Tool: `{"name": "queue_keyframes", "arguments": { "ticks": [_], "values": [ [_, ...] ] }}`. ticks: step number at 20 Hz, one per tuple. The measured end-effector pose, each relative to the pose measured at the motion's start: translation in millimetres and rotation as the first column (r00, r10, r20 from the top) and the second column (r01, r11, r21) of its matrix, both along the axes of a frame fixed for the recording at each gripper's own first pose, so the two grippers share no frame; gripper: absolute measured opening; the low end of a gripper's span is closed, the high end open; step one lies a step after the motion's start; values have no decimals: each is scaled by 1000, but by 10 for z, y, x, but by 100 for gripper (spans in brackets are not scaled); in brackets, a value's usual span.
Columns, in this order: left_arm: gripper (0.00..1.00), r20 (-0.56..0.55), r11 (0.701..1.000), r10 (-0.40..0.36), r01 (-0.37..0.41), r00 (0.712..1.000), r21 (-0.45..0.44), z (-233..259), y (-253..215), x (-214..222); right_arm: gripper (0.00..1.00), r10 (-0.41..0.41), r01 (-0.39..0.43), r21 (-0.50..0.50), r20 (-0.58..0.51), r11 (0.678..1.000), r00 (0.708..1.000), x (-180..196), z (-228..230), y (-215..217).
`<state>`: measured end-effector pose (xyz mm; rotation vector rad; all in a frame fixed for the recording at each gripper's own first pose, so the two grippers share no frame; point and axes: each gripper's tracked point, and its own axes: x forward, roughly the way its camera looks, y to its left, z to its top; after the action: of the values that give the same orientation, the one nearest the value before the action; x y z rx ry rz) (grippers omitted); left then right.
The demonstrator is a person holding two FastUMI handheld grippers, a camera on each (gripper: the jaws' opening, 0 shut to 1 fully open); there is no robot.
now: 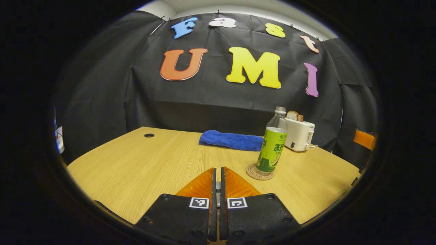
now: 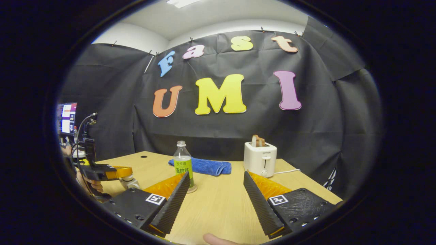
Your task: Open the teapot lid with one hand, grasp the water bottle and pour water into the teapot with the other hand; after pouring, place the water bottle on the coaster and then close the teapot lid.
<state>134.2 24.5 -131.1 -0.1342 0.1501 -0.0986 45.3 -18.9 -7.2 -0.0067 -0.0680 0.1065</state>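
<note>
A clear water bottle (image 1: pixel 272 146) with a green label stands upright on a round coaster (image 1: pixel 260 172), a little ahead and right of my left gripper (image 1: pixel 218 170), whose fingers lie together over the wooden table (image 1: pixel 136 163). In the right gripper view the bottle (image 2: pixel 183 163) and coaster (image 2: pixel 193 189) stand just beyond the left fingertip of my right gripper (image 2: pixel 216 175), which is open with nothing between its fingers. Far left there, a hand (image 2: pixel 89 185) holds the left gripper (image 2: pixel 119 172) just above a white rounded thing (image 2: pixel 130 183), perhaps the teapot, mostly hidden.
A folded blue towel (image 1: pixel 231 140) lies at the back of the table. A white toaster (image 1: pixel 299 134) with bread in it stands at the back right, its cord trailing right. A small round hole (image 1: pixel 149 135) is at the back left. A monitor (image 2: pixel 68 119) glows beyond the table's left side.
</note>
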Motion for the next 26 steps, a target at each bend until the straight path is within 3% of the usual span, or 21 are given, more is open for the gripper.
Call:
{"name": "queue_keyframes", "arguments": {
  "ticks": [8, 11, 17, 21, 23, 26],
  "values": [
    [8, -10, 999, 23, -22, 1000, 33, -94, -53, -7, 94, -10, 10, -5, -10, 1000, 1000, 11, -37, 15],
    [37, -24, 997, 29, -27, 999, 65, -58, -101, -50, 94, -8, 8, -2, -27, 1000, 1000, 42, -70, 28],
    [61, -1, 994, 49, -48, 999, 100, 260, -145, -214, 94, -34, 34, -15, 0, 999, 999, -55, 47, -22],
    [70, 34, 994, 35, -39, 999, 106, 630, -288, -448, 94, -10, 10, 19, -11, 1000, 1000, -266, 167, 62],
    [95, 33, 994, 43, -46, 999, 100, 769, -317, -616, 94, -25, 25, 8, -1, 1000, 1000, -367, 255, 54],
    [96, 63, 995, 49, -54, 997, 85, 1025, -356, -905, 92, -54, 54, -15, 21, 998, 998, -558, 369, 68]
  ]
}}
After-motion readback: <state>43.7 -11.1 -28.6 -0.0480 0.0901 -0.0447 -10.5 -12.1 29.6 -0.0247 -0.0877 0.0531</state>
